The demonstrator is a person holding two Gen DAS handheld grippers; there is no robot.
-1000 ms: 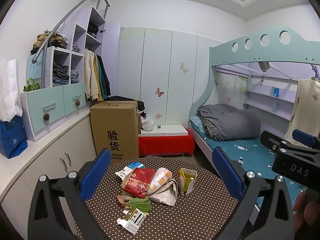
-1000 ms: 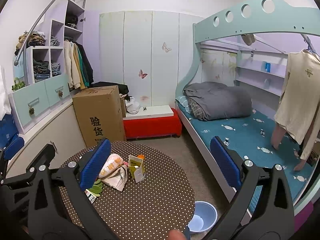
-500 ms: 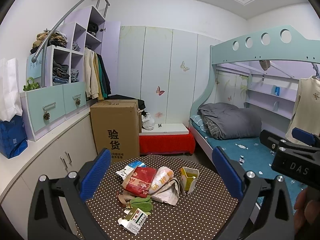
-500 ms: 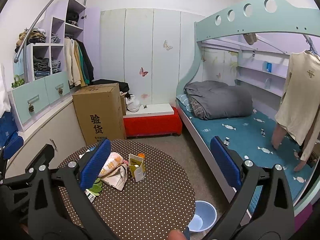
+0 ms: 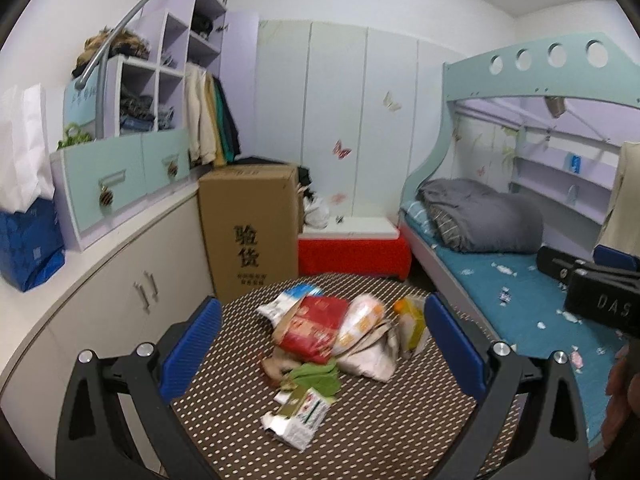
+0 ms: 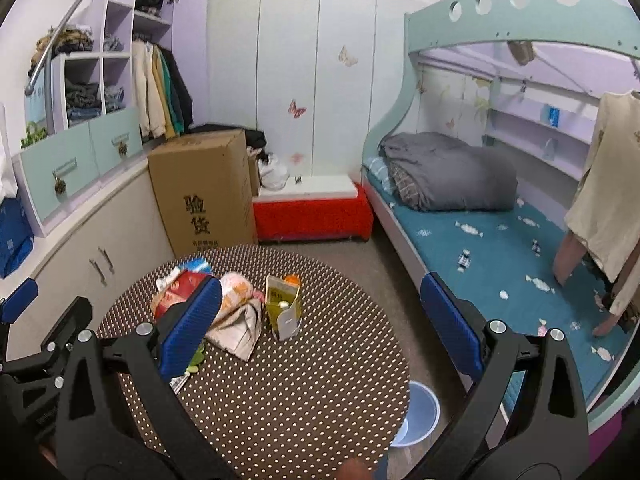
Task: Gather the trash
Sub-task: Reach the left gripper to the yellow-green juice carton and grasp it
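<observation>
Both claws spread wide, nothing held. Left claw (image 5: 322,344) hovers above round brown polka-dot surface (image 5: 400,432); right claw (image 6: 320,320) likewise. Trash pile mid-surface: red snack bag (image 5: 316,326), crumpled beige paper bag (image 5: 372,356), open yellow drink carton (image 6: 282,304), green-and-white flattened carton (image 5: 300,416) nearest. Pale blue bucket (image 6: 420,408) on floor beside surface. Judgement: start with nearest carton; descend straight, pinch its raised edge.

Trash pile (image 5: 332,336) crowds far-left part of round counter (image 6: 304,380); near and right cloth bare, approach free there. Yellow carton (image 6: 283,304) upright beside pile. Cardboard box (image 6: 206,192) blocks behind, bed (image 6: 488,256) right, blue bucket (image 6: 418,412) on floor at counter edge
</observation>
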